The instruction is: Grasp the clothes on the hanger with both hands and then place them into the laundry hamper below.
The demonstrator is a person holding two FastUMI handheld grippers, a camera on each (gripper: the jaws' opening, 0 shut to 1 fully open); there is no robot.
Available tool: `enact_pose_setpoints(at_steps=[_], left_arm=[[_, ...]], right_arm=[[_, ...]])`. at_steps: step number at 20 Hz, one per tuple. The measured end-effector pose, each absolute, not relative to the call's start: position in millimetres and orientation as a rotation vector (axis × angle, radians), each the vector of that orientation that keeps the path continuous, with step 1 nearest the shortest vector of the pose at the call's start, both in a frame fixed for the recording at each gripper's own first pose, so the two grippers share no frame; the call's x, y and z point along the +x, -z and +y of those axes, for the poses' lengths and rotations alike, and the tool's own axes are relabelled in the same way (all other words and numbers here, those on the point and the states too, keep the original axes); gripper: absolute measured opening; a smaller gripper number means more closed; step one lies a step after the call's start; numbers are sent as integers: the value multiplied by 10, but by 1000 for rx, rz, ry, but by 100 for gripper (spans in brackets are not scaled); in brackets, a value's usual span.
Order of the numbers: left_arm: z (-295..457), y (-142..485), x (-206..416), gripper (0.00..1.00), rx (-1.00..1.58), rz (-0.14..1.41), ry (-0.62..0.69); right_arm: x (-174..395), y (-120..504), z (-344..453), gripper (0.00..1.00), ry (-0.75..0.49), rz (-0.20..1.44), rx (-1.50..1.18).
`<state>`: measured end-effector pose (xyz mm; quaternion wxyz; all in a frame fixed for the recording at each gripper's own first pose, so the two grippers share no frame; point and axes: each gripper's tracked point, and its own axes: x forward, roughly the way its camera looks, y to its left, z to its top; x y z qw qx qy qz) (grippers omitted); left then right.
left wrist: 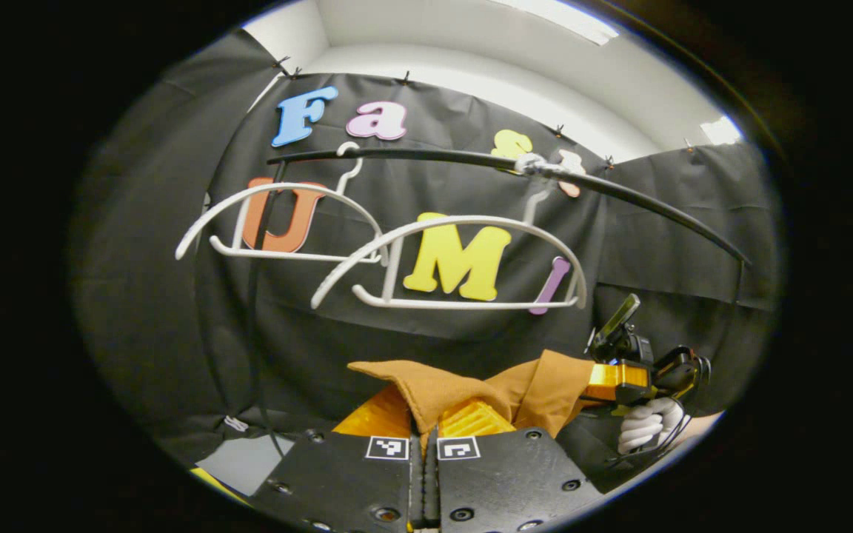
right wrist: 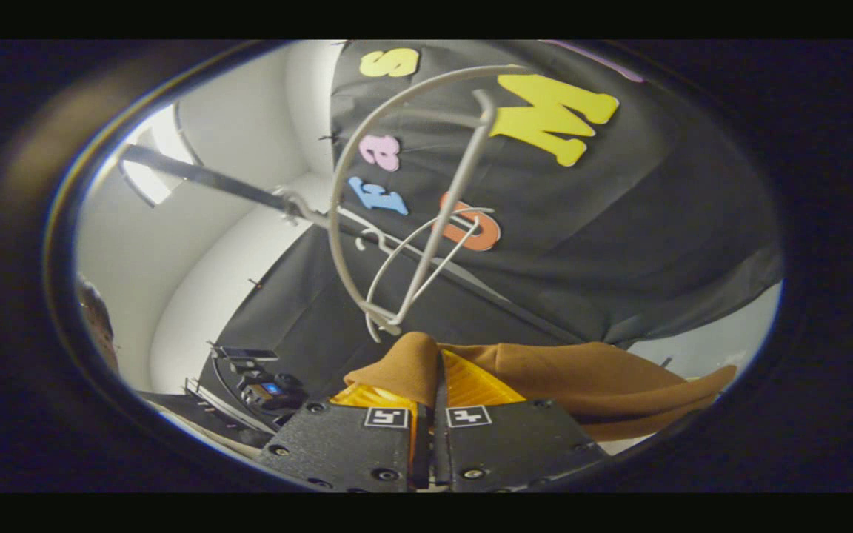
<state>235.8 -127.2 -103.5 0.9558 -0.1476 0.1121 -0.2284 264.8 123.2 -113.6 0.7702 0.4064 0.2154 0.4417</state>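
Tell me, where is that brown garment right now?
The brown garment is off the white hangers, stretched below them, pinched between both grippers' jaws: the left gripper and the right gripper.

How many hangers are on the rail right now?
2. In the left gripper view, one bare white hanger hangs toward the rail's left end, the other nearer its middle, overlapping the first. Others could sit outside the view.

A black rail point(left wrist: 426, 155) curves across the black cloth wall point(left wrist: 367, 333), with a white ceiling point(left wrist: 486, 66) above it. A bright ceiling light point(left wrist: 556, 18) sits near the top.
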Motion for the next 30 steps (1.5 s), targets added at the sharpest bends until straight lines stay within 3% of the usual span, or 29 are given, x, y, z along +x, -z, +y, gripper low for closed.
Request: enact_pose_setpoints(at_steps=[3,6,8,9,11,12,13,14,18,21,22,23,25,26,27,30], left_arm=[[-1470,1026,2163,0,-319,230,513],[-1528,1419,1923,0,-341,303,531],[-1551,1866,1762,5,-343,391,536],[-1574,2085,1674,0,-360,438,539],[-1621,2528,1509,5,-388,527,541],[-1626,2738,1433,0,-397,567,538],[-1626,2941,1324,5,-406,609,536],[-1622,3144,1242,0,-408,652,529],[-1715,3911,1038,0,-421,826,496],[-1824,4305,798,0,-402,940,471],[-1852,4392,735,5,-398,978,461],[-1858,4428,709,0,-391,1014,443],[-1863,4550,600,5,-366,1076,422],[-1857,4582,566,1,-347,1089,419],[-1844,4590,536,5,-332,1088,417],[-1745,4589,535,0,-272,1090,362]], right_arm=[[2298,1238,1495,5,-977,495,796],[2125,1692,1555,5,-903,562,698],[2030,2173,1503,5,-818,638,608],[2010,2412,1454,5,-778,672,569],[1935,2839,1375,5,-702,749,532],[1877,3066,1351,5,-670,791,509],[1794,3282,1344,5,-634,827,482],[1743,3500,1305,5,-597,864,457],[1652,4306,1112,5,-436,1014,458],[1503,4883,978,5,-316,1133,443],[1459,5054,942,6,-283,1166,432],[1390,5201,925,5,-262,1182,421],[1350,5296,860,6,-214,1209,392],[1342,5313,815,7,-197,1212,377],[1347,5327,768,7,-186,1209,362],[1387,5318,688,9,-172,1184,300]])
